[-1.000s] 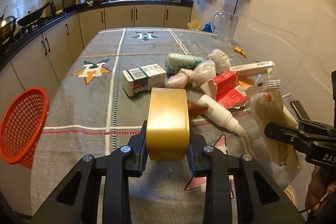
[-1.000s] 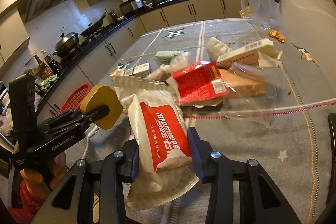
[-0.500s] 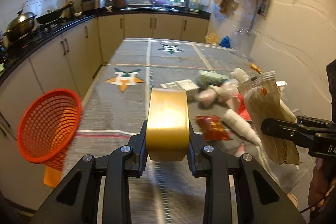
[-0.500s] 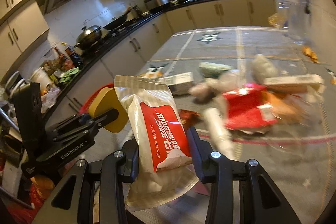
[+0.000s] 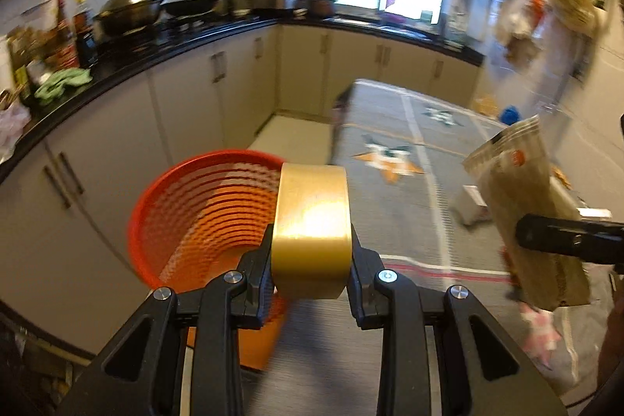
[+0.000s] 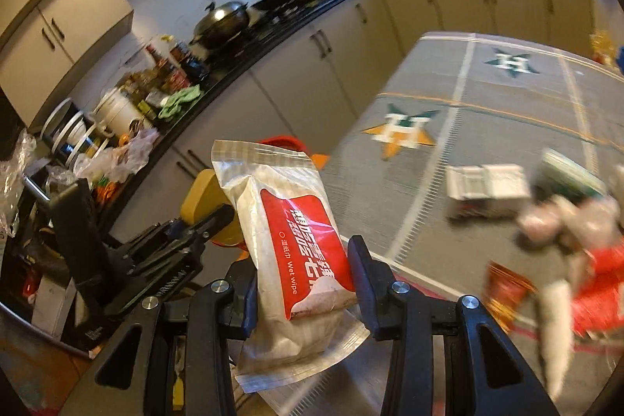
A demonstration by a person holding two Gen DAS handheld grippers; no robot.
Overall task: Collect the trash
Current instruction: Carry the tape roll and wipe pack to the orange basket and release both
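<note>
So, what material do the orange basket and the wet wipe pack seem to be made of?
Orange basket: likely rigid moulded plastic, with slotted ribbed walls. Wet wipe pack: thin glossy plastic film, probably, with a crimped top seal, creases and a printed red label.

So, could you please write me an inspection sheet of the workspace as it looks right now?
Surface: table under a grey cloth with star patterns.
Job's things: roll of tape held in front of the red basket, which stands off the table's left edge; wet wipe packet held up.
Clutter: white box, white tube, red wrappers and crumpled bags on the cloth, blurred.
Grippers: left gripper shut on the tape; right gripper shut on the packet.
Cables: nothing seen.
Surroundings: kitchen counter with a wok, cupboards, window, bags hanging on the right wall.
</note>
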